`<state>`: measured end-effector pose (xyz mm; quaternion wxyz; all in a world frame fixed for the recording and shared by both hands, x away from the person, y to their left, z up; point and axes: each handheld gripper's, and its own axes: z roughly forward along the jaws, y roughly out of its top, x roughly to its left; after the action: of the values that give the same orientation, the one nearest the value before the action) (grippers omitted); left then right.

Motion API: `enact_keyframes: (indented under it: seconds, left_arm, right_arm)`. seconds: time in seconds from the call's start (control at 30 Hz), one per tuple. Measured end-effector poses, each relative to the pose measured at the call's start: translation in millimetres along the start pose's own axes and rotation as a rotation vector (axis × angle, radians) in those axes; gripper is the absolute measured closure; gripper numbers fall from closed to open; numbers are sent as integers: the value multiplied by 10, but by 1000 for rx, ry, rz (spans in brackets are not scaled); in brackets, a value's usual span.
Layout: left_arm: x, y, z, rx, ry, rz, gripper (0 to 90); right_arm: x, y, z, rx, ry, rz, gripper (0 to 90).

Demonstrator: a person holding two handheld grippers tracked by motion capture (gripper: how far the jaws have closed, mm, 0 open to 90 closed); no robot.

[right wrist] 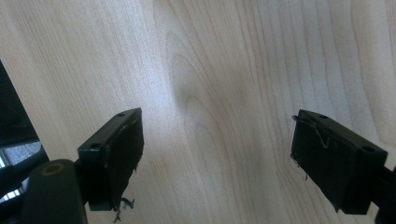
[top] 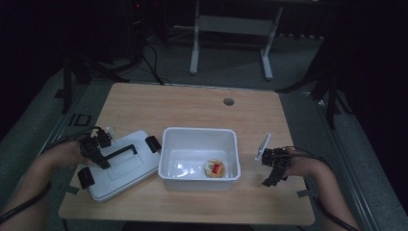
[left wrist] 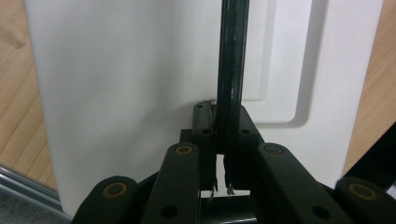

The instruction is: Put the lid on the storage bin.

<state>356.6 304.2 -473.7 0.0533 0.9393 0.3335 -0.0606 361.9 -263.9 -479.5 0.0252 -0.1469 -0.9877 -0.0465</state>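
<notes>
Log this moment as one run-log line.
left gripper: shut on lid handle | right gripper: open over table | lid: beside bin

The high view is dim with dark surroundings, while both gripper views are brighter and slightly soft.

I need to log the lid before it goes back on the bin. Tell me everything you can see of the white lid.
The white lid looks like smooth plastic, rectangular with rounded corners and a shallow recessed panel in the middle. It has a black handle across its top and black latches at its ends. It lies flat on the wooden table, just left of the open white bin. The left gripper is shut on the handle.
</notes>
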Motion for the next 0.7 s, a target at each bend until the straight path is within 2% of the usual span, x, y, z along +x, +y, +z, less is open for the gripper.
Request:
enact_keyframes:
  seconds: [0.47, 0.7]
  left_arm:
    - [-88, -319, -482, -28, 40, 10, 836]
    - [-167, -417, -809, -63, 73, 21, 836]
  right_arm:
    - [6, -3, -26, -10, -9, 1, 166]
    - [4, 9, -20, -16, -10, -3, 166]
